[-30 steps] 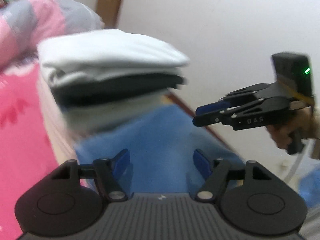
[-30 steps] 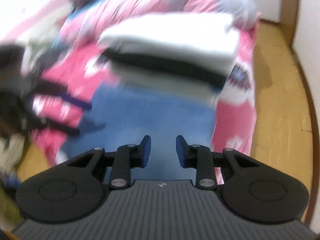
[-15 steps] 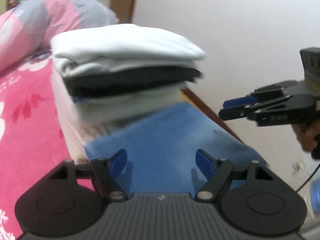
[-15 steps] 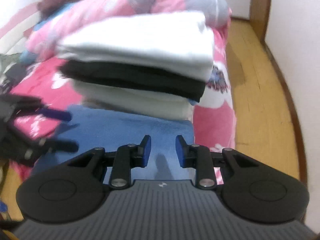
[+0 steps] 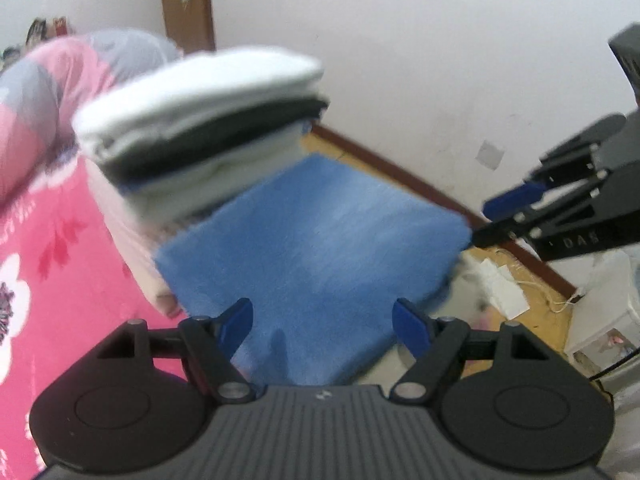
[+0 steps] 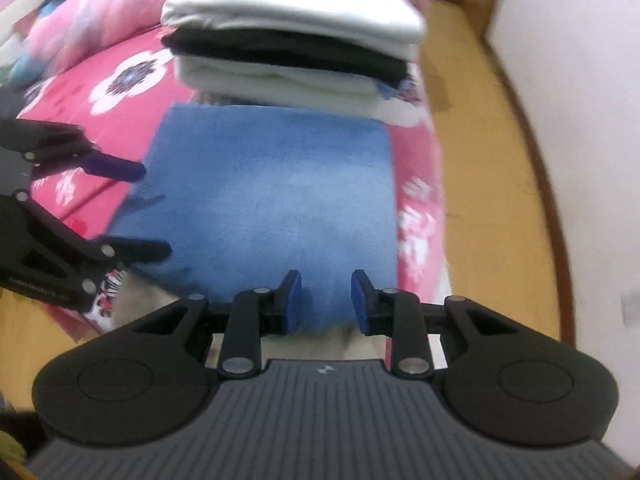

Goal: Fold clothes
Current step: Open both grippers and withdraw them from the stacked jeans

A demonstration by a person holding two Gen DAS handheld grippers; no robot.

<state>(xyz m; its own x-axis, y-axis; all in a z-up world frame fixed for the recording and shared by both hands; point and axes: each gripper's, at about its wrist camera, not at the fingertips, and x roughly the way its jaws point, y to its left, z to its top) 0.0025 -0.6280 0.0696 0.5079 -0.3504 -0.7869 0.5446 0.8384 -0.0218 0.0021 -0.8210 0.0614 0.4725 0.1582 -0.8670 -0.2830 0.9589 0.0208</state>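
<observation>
Blue and fleecy, a folded rectangular cloth [image 6: 272,196] lies flat near the corner of a bed covered by a pink quilt with white flower prints [image 6: 132,76], one edge running along the bed's side above the yellow wooden floor [image 6: 492,184]. Just behind it stands a stack of folded clothes [image 6: 292,44], white on top, black in the middle, pale below; whether the stack touches the blue cloth cannot be told. The left gripper [image 5: 322,320] hovers over the cloth's near end with its blue-padded fingers spread wide and nothing between them. The right gripper [image 6: 326,300] is at the cloth's other end, its fingers parted by a narrow gap and empty. A white wall [image 5: 400,60] rises beyond the floor.
</observation>
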